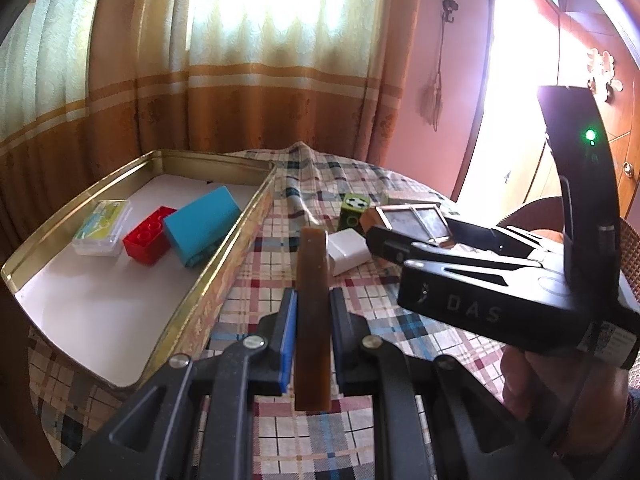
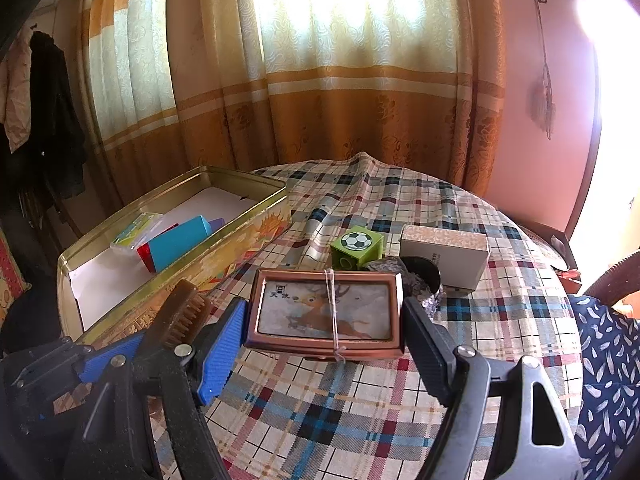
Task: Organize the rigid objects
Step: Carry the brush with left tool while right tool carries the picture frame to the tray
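Note:
My left gripper point(image 1: 313, 308) is shut on a brown wooden comb point(image 1: 313, 312), held edge-up above the plaid tablecloth just right of the gold tin tray point(image 1: 224, 276). The comb also shows in the right wrist view point(image 2: 186, 312). My right gripper point(image 2: 324, 320) is shut on a copper-framed box with a deer picture point(image 2: 325, 311), tied with string; it also shows in the left wrist view point(image 1: 412, 220). The tray holds a clear case point(image 1: 102, 227), a red brick point(image 1: 149, 236) and a blue box point(image 1: 202, 226).
On the tablecloth lie a green football cube point(image 2: 357, 249), a beige box point(image 2: 446, 254), a crumpled foil piece with a dark round thing point(image 2: 420, 276) and a white block point(image 1: 349, 251). Curtains hang behind the round table. A chair stands at right.

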The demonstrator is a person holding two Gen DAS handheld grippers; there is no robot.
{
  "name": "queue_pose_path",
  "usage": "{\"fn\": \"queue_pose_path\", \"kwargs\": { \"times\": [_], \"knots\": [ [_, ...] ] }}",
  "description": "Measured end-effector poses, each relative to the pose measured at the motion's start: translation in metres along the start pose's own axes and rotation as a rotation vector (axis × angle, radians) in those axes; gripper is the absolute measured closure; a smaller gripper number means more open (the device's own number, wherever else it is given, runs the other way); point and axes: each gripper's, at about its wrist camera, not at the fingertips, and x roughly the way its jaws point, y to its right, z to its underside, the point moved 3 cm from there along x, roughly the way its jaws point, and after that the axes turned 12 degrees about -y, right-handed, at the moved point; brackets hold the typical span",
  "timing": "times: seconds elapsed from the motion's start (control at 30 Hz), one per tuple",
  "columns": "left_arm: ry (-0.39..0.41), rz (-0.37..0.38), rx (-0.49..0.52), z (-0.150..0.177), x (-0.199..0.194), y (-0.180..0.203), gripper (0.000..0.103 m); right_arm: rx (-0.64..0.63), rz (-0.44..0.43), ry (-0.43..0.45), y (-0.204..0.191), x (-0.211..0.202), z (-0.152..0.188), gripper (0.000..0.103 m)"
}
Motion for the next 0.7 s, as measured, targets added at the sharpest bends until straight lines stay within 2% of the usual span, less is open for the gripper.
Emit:
{"fn": "queue_pose_path", "kwargs": {
  "times": [0.7],
  "knots": [
    [0.065,-0.037,0.019,0.002,-0.011,0.004,0.089,-0.014,0.012,0.059,-0.005,-0.010,0.001,0.025]
  ]
}}
